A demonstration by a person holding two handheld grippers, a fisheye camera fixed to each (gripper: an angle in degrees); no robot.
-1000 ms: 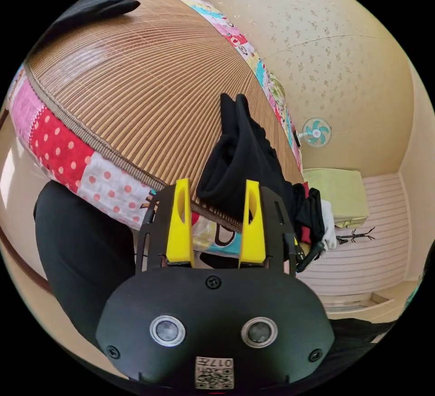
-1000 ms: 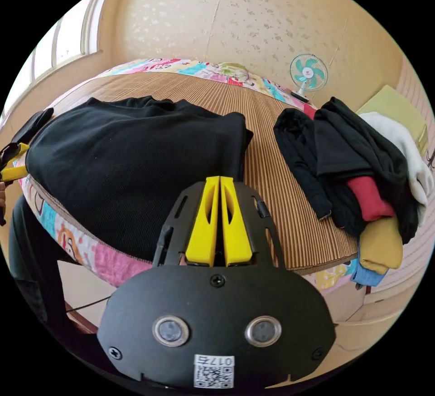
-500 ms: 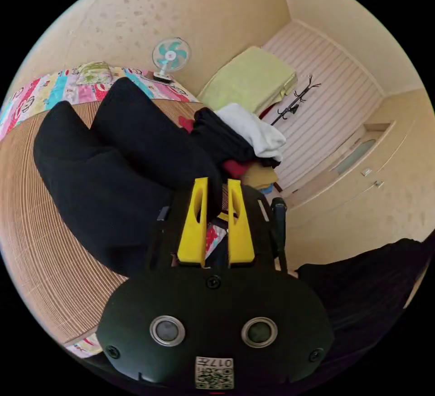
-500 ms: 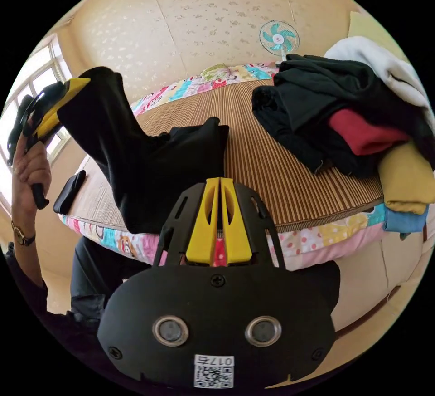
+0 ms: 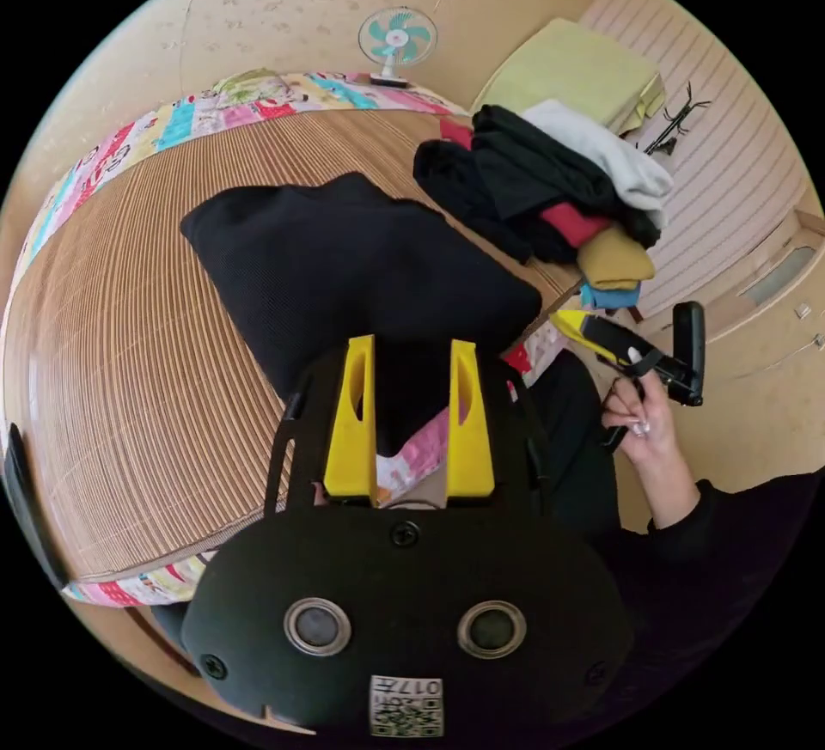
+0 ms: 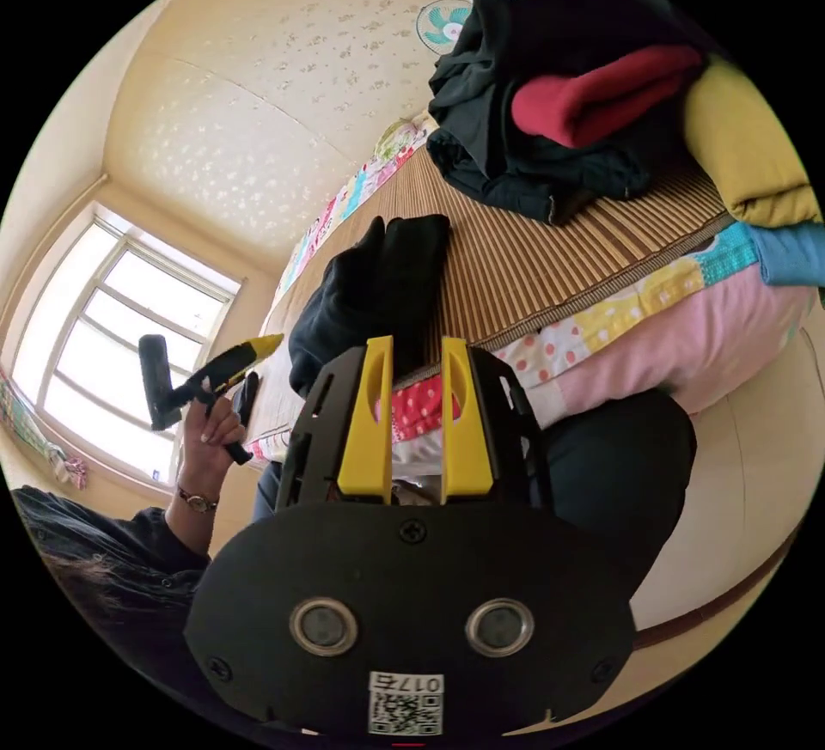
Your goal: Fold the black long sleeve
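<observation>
The black long sleeve lies folded in a flat bundle on the bamboo mat, near the bed's front edge. My left gripper hovers just in front of it, jaws open and empty. A hand holds my right gripper off the bed's edge, to the right. In the right gripper view the long sleeve sits on the mat past my right gripper, which is open and empty over the bed's edge. My left gripper is raised in a hand at the left.
A pile of black, red, white, mustard and blue clothes sits at the mat's far corner, close to the long sleeve. A patchwork bedcover hangs below the mat. A small fan stands by the wall. A dark flat object lies at the mat's left edge.
The left gripper held the garment's end up half a second ago; it has let go and the garment lies folded. The right gripper's jaws have gone from shut to open.
</observation>
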